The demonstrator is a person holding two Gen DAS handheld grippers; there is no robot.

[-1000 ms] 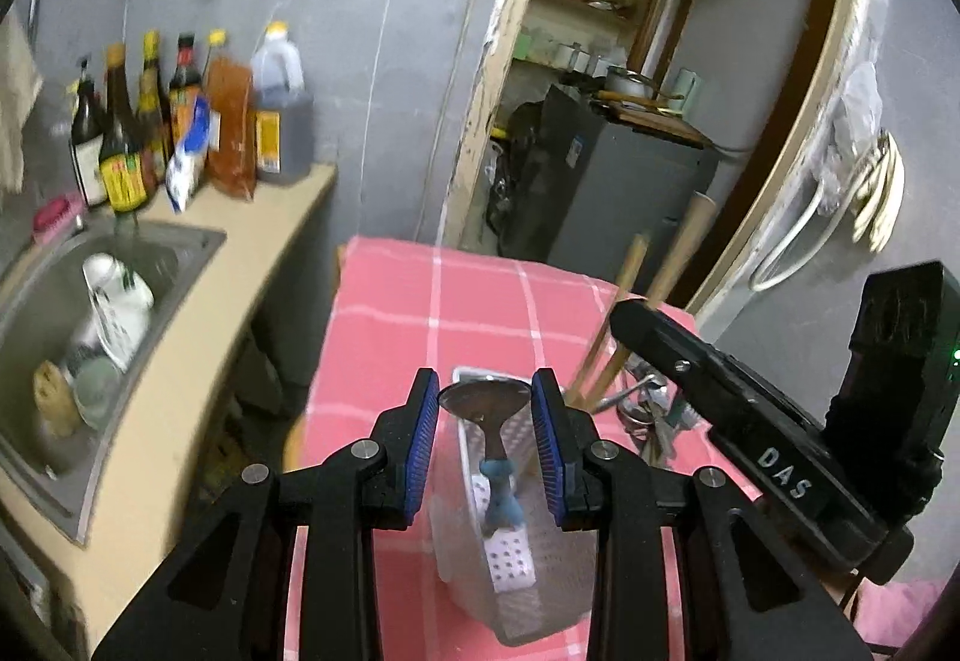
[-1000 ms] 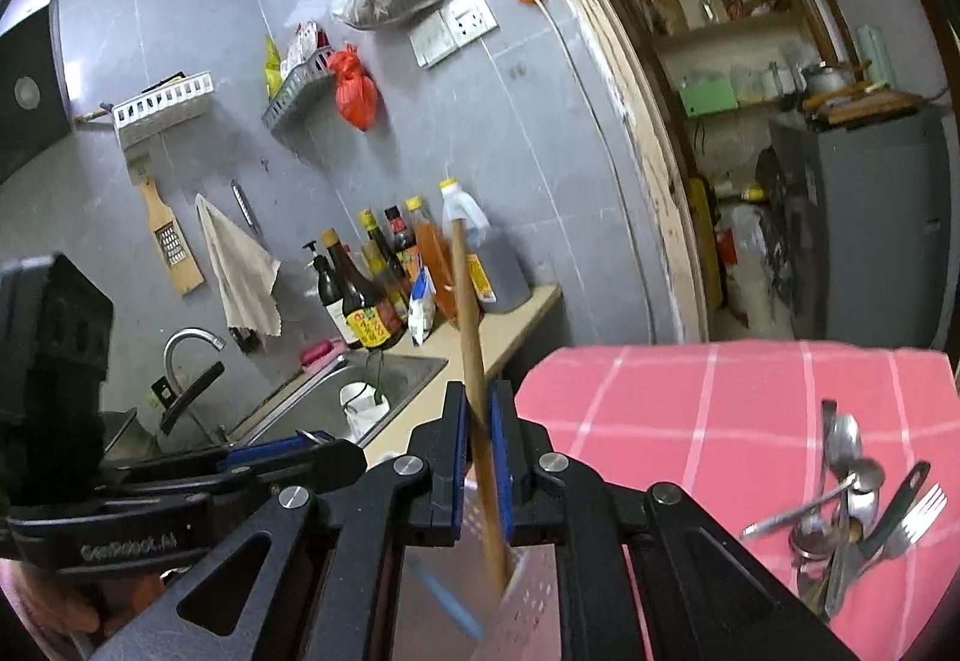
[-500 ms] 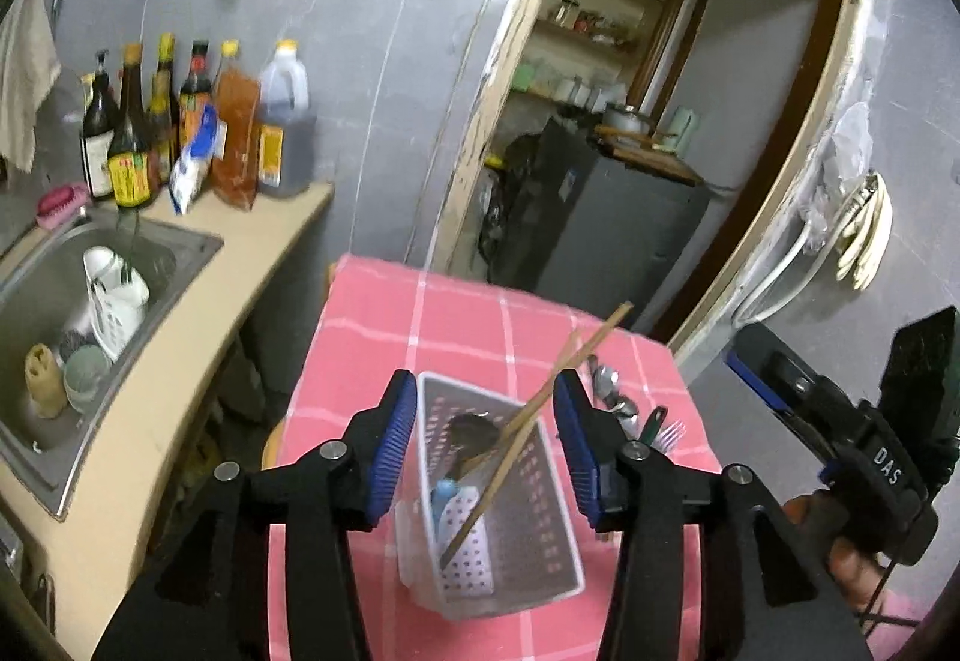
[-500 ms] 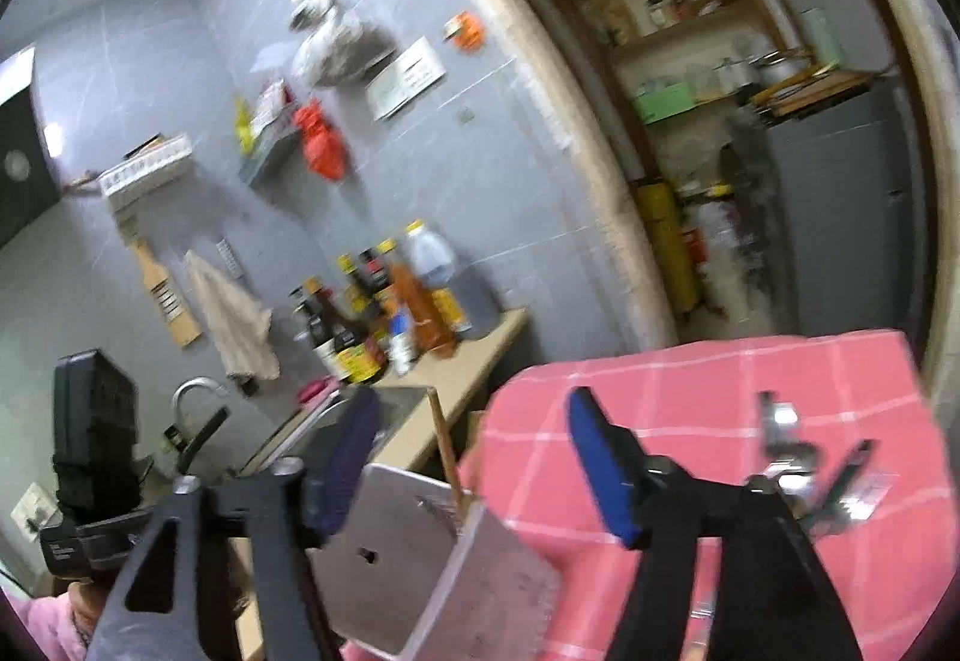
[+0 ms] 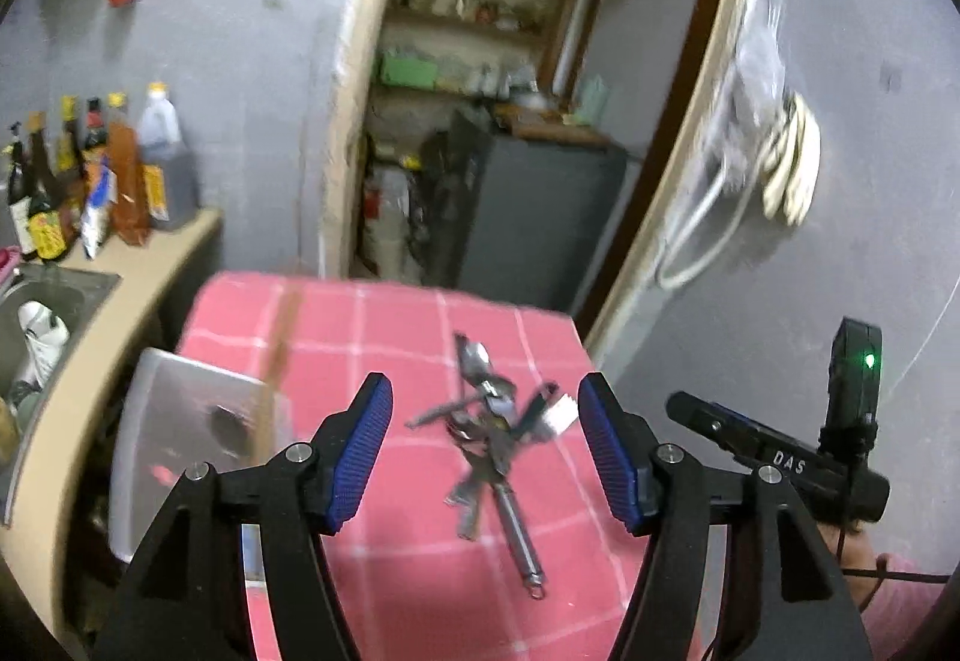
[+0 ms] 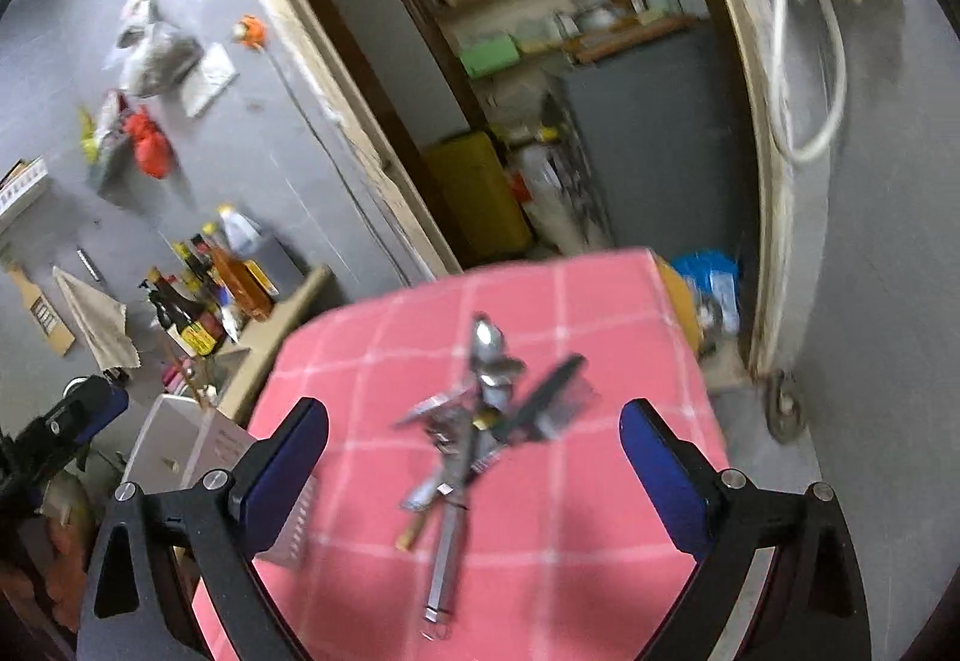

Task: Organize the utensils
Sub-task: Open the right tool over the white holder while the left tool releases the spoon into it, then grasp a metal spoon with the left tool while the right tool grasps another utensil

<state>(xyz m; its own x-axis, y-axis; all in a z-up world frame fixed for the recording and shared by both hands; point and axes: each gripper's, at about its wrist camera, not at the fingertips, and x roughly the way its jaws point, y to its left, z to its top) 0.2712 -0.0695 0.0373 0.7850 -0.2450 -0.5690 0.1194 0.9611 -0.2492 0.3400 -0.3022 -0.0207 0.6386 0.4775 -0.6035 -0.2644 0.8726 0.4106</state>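
On the pink checked table (image 5: 384, 547), a translucent caddy (image 5: 180, 457) stands at the left edge, with a wooden stick (image 5: 282, 355) poking out of it; blur hides whatever else is inside. Right of it, well apart, sits the pile of metal utensils (image 5: 486, 433): spoons, a fork, and one long handle pointing towards the cameras, all overlapping. Left gripper (image 5: 486, 451) is wide open and empty, hovering with the pile framed between its jaws. Right gripper (image 6: 474, 475) is also wide open and empty, facing the same pile (image 6: 474, 415). My read: between picks, lining up the next utensil. Next move needs one gripper only; take the long handle, since it sticks clear of the tangle. Both frames are motion-blurred, so can't separate individual pieces.
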